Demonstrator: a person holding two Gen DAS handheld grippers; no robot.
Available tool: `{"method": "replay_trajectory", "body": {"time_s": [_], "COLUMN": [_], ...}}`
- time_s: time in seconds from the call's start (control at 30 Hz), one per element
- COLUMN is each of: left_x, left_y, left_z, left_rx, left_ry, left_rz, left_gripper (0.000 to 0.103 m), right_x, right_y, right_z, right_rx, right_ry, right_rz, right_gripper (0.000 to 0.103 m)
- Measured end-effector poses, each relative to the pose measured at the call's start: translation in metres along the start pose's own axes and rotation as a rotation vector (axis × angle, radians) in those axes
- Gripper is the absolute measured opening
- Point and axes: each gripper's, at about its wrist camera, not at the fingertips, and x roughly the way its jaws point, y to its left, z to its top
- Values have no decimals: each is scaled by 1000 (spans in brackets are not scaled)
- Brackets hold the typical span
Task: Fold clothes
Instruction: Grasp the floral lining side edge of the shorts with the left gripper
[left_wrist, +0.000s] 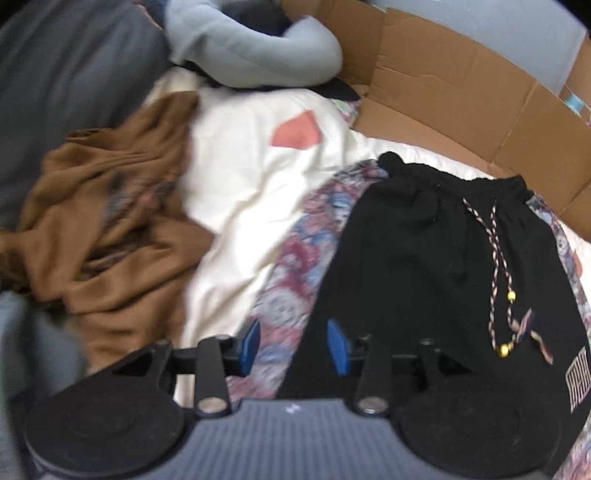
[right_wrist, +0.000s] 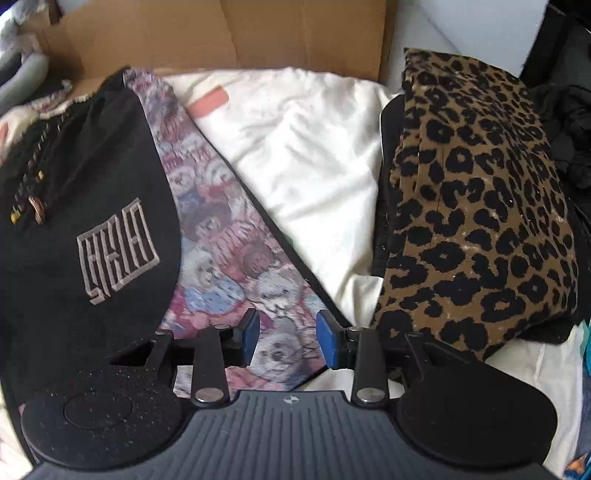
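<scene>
Black shorts (left_wrist: 424, 258) spread flat, braided drawstring (left_wrist: 495, 258), grey emblem (right_wrist: 118, 247)

Looks like someone's bedroom at home: rumpled cream bedsheet (left_wrist: 236, 177), loose brown garment (left_wrist: 110, 229), leopard-print folded cloth (right_wrist: 476, 199), opened cardboard box (left_wrist: 461, 96).

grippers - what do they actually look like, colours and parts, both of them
The two look alike. The left gripper and the right gripper each have two blue finger pads on black brackets, black link arms with silver pivot bolts, two round black discs at the sides and a ribbed dark grey base with a small white mark. No cables, sleeves or hands show.
</scene>
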Motion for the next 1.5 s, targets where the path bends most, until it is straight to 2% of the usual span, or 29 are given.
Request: {"method": "replay_trajectory", "body": {"time_s": [0.23,0.6,0.7,0.93,1.13,1.33,1.43,1.5], "left_x": [-51,-83,-85,-59,-31,-16,-9,-6], "left_y": [40,92,98,89,101,110,115,116], "left_z": [-30,-103,-121,-161,-191,-207,-213,-217], "left_rx": [-82,-195,-210,-211,-223,-208,-205,-195], "left_ry": [-45,-119,-142,-154,-161,-166,-157,-160], "left_rz": [-30,6,19,18,73,86,92,88], "left_gripper": [51,49,45,42,39,34,27,27], "right_x": [-14,-28,-32,-41,-46,-39,-35,-34], "right_y": [-8,-14,-12,7,21,37,45,51], "right_z": [-14,-26,-26,-24,-27,-32,-33,-33], "right_rx": [95,76,80,-2,-36,-48,-40,-52], "right_ry": [-26,-52,-53,-57,-46,-12,3,4], "right_rz": [14,13,27,36,66,74,93,98], "right_gripper": [41,41,41,41,41,41,41,41]}}
